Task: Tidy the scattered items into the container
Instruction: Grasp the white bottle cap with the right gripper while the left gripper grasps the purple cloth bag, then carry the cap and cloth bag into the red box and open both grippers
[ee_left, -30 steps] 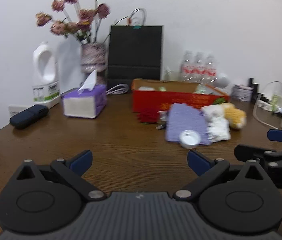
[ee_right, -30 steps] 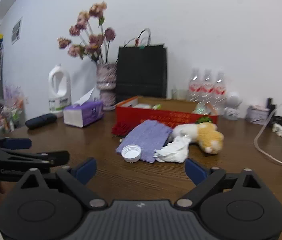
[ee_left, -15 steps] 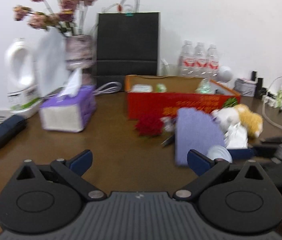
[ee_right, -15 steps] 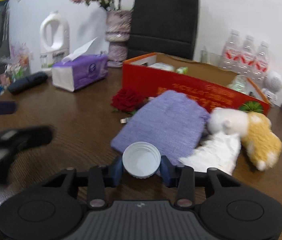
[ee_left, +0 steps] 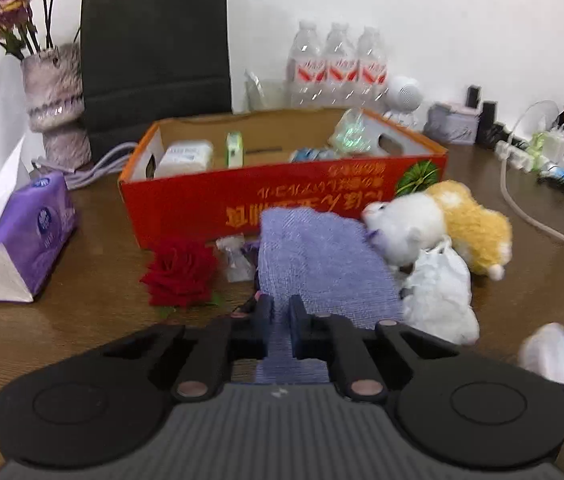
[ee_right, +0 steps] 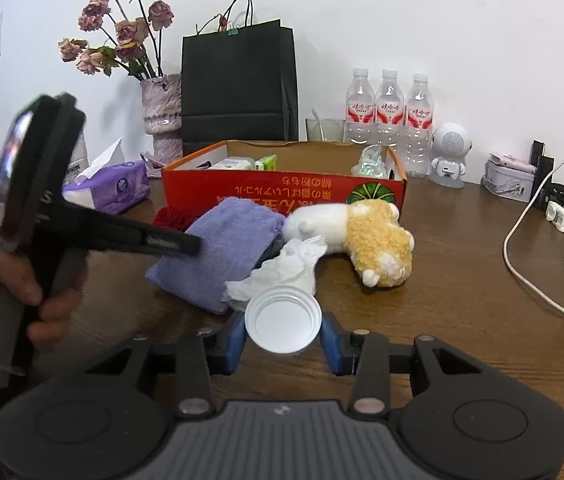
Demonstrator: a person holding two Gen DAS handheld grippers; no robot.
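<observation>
White round plastic cap (ee_right: pixel 281 319) is sitting gripped in the right gripper (ee_right: pixel 282 338), seen clearly only from the right wrist. Left gripper (ee_left: pixel 280 316) is angling down, pinching the purple knitted cloth (ee_left: pixel 318 264).

L tool (ee_left: pixel 280 314) pinched shut on cloth (ee_left: pixel 322 264) — R tool (ee_right: pixel 282 338) clamps cap (ee_right: pixel 281 318).

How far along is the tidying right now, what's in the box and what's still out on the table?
Done: the red box already holds a few small packets.
In hand: the right gripper grips the white cap; the left gripper has shut on the purple cloth.
Left: the red rose, plush toy and crumpled white tissue lie on the table.
</observation>
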